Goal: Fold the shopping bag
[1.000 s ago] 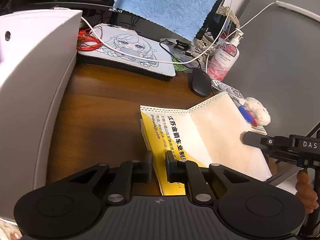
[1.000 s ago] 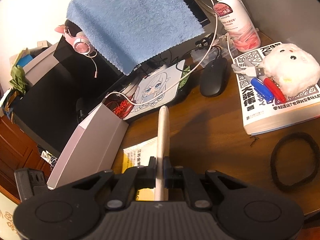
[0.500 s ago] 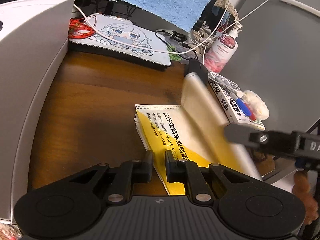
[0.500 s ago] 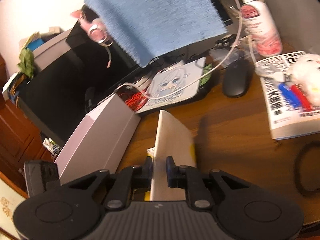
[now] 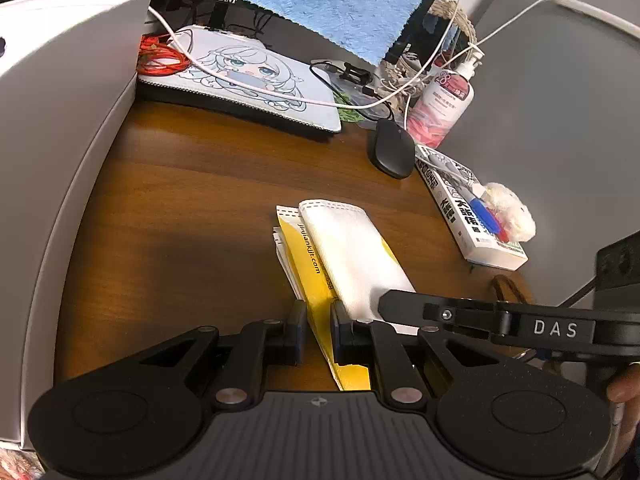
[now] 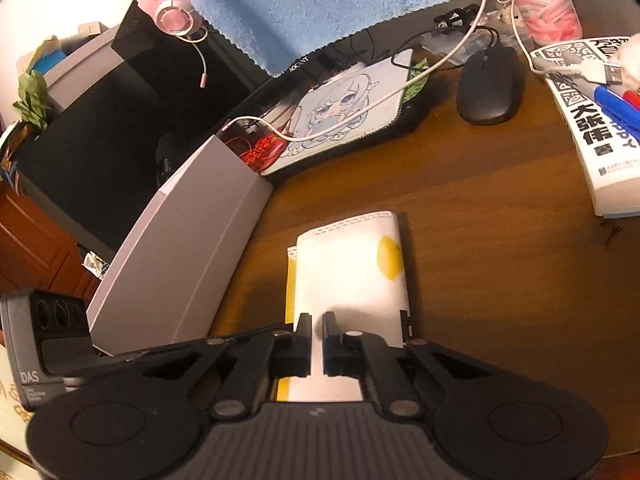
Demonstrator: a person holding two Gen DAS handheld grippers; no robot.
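The shopping bag (image 5: pixel 352 248) lies on the brown desk as a narrow folded strip, a white flap on top and yellow printed layers showing along its left side. My left gripper (image 5: pixel 319 320) is shut on the bag's near yellow edge. In the left wrist view my right gripper (image 5: pixel 384 306) reaches in from the right, its tip on the near end of the white flap. The right wrist view shows the bag (image 6: pixel 344 272) flat, with my right gripper (image 6: pixel 317 328) shut on the flap's near edge and white fabric between its fingers.
A white box (image 5: pixel 60 140) walls the left side. Behind the bag are a mouse pad (image 5: pixel 248 76), a black mouse (image 5: pixel 390 152) and a lotion bottle (image 5: pixel 444 108). A book (image 5: pixel 464 208) with pens and a plush lies at the right, near a black hair band (image 5: pixel 508 286).
My right gripper swung the white flap up from the right, over to the left, and laid it flat on the yellow half. The left gripper kept its hold at the near edge.
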